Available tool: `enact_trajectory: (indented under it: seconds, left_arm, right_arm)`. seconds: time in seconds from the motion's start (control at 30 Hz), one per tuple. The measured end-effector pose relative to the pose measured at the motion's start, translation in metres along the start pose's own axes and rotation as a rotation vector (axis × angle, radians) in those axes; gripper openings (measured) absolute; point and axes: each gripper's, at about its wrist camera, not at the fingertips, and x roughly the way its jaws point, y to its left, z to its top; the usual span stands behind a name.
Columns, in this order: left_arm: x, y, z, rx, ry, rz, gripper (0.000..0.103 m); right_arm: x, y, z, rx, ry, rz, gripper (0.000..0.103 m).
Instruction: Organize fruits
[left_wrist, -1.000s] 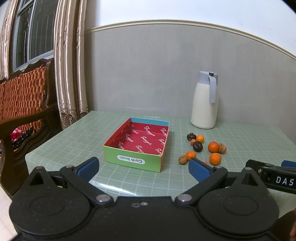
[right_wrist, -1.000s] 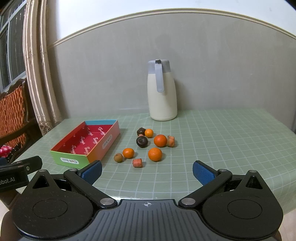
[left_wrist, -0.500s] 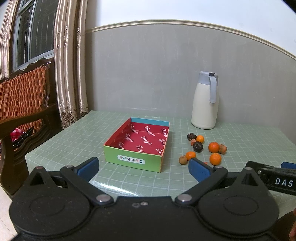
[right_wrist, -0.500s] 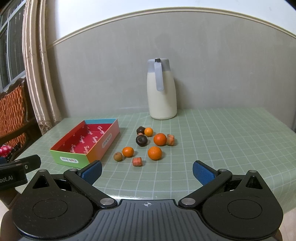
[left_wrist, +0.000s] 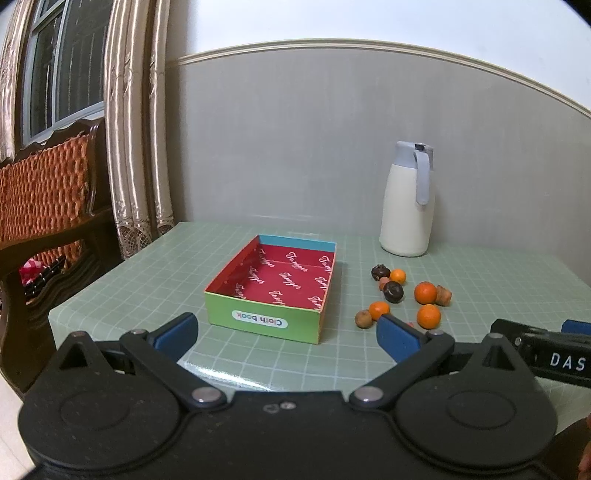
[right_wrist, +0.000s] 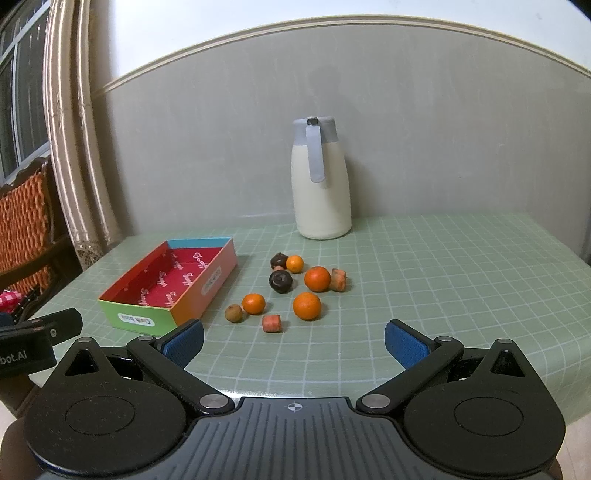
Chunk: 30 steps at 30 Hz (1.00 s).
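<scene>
Green gridded tablecloth (right_wrist: 424, 273) under a grey wall, one glossy cardboard box (right_wrist: 173, 284) with red lining, just right of it four round oranges (right_wrist: 317, 278), two dark wrinkled fruits (right_wrist: 280, 281), with left gripper (left_wrist: 286, 328) and right gripper (right_wrist: 294, 338) both spread wide, holding nothing.

4 oranges (right_wrist: 306, 305), 2 dark fruits (right_wrist: 280, 281), 2 pink chunks (right_wrist: 272, 323), 1 brown fruit (right_wrist: 233, 313), 1 box (right_wrist: 147, 318), 1 jug (right_wrist: 320, 199).

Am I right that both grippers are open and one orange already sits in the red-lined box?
Not quite. Both grippers are open, but the red-lined box holds nothing; the right wrist view shows all four oranges on the table beside it.
</scene>
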Motion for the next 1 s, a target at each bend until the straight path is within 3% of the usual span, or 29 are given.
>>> enact_trajectory:
  seconds: [0.47, 0.73, 0.87, 1.0]
  left_arm:
    - [0.026, -0.036, -0.005, 0.152, 0.005, -0.052, 0.097]
    - [0.063, -0.080, -0.016, 0.295, 0.030, -0.158, 0.097]
    - [0.088, -0.102, -0.023, 0.350, 0.046, -0.205, 0.092]
    - [0.117, -0.119, -0.026, 0.381, 0.072, -0.252, 0.077]
  right_arm:
    - [0.016, -0.041, -0.005, 0.054, -0.026, -0.091, 0.103]
    - [0.032, -0.076, -0.014, 0.092, -0.071, -0.160, 0.103]
    - [0.043, -0.092, -0.019, 0.116, -0.100, -0.205, 0.103]
    - [0.051, -0.102, -0.021, 0.107, -0.157, -0.246, 0.103]
